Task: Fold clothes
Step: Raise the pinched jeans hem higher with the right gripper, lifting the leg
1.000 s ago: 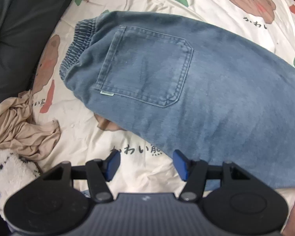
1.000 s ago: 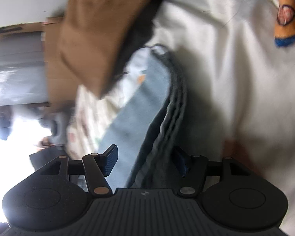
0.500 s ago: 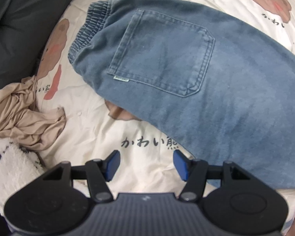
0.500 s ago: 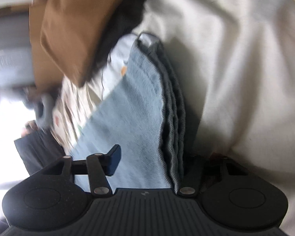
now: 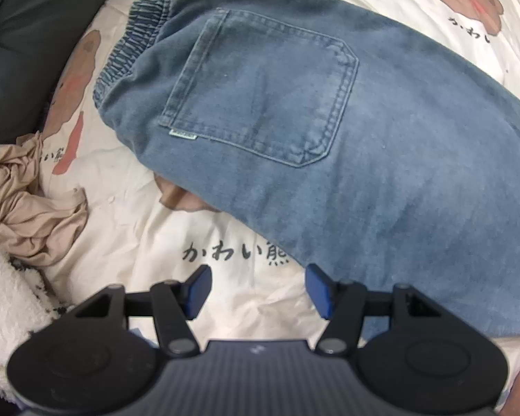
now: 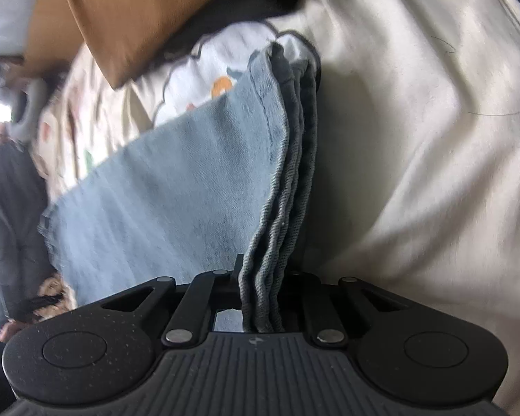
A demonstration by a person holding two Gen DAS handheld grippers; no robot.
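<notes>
Blue denim trousers (image 5: 329, 131) lie flat on a cream bedsheet, back pocket up and elastic waistband (image 5: 131, 45) at the upper left. My left gripper (image 5: 258, 289) hovers open just in front of their near edge, blue pads apart over the sheet. In the right wrist view, my right gripper (image 6: 260, 289) is shut on the stacked layered edge of the denim trousers (image 6: 176, 187), which runs up from between the fingers. The pads themselves are hidden by the cloth.
A crumpled beige garment (image 5: 20, 204) and a white fluffy cloth (image 5: 7, 298) lie at the left on the printed bedsheet (image 5: 225, 253). Dark fabric (image 5: 27, 34) fills the upper left. A brown cushion (image 6: 135, 14) and cream bedding (image 6: 433, 138) surround the right gripper.
The right gripper has closed from open onto the layered denim edge. The left gripper drifted slightly, so the trousers sit further right and higher in its view; it stays open.
</notes>
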